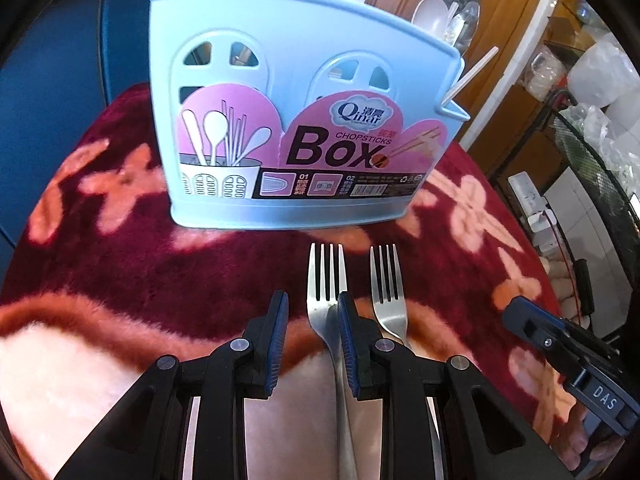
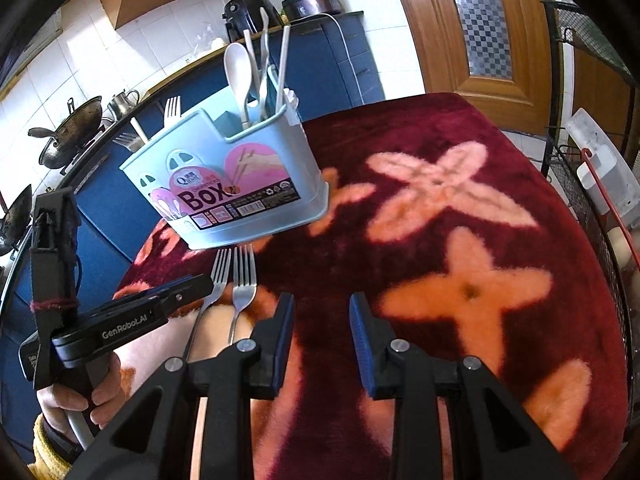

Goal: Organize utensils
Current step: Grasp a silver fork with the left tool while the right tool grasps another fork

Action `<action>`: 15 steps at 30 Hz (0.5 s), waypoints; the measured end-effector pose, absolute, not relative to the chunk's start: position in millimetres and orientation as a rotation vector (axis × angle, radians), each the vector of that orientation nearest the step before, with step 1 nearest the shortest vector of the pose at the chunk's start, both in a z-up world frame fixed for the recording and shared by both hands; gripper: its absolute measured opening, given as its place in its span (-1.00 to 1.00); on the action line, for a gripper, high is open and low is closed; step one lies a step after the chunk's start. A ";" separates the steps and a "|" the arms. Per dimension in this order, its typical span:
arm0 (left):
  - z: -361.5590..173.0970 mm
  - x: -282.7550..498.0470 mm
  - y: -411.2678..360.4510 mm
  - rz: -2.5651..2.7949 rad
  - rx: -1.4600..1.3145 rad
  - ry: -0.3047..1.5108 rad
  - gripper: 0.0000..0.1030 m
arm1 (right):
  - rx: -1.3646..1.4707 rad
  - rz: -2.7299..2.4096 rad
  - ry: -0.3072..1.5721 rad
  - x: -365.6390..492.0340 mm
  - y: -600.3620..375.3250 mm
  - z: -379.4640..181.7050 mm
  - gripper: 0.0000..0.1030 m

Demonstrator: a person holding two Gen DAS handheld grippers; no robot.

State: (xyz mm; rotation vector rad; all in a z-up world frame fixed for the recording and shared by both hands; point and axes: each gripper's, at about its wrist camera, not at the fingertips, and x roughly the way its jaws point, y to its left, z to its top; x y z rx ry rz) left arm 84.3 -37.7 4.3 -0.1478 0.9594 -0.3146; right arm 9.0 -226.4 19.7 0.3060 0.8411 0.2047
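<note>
We see two forks (image 1: 326, 280) (image 1: 386, 284) on the worktop (image 1: 120, 260) near the box (image 1: 296, 120). Left tool (image 1: 313, 316) part open, empty, above the left fork; right tool (image 2: 322, 320) part open, empty.

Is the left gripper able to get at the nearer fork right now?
Probably yes. The left gripper is open with that fork's neck between its fingers; nothing covers it, and the second fork lies just outside.

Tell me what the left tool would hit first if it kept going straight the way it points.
Probably the left fork, lying between the left tool's fingers on the blanket; depth is uncertain.
</note>
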 end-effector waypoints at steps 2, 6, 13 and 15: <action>2.3 86.9 -40.2 -0.313 -0.135 0.954 -0.47 | 0.309 0.203 0.846 10.1 -227.3 17.9 -0.39; -0.6 92.0 -47.1 -0.310 -0.099 0.944 -0.43 | 0.309 0.204 0.849 10.5 -226.7 16.5 -0.39; -2.3 95.7 -55.3 -0.331 -0.077 0.937 -0.47 | 0.310 0.203 0.856 11.0 -226.8 13.8 -0.39; -2.5 95.9 -54.6 -0.347 -0.090 0.936 -0.55 | 0.313 0.202 0.857 11.0 -227.5 12.8 -0.39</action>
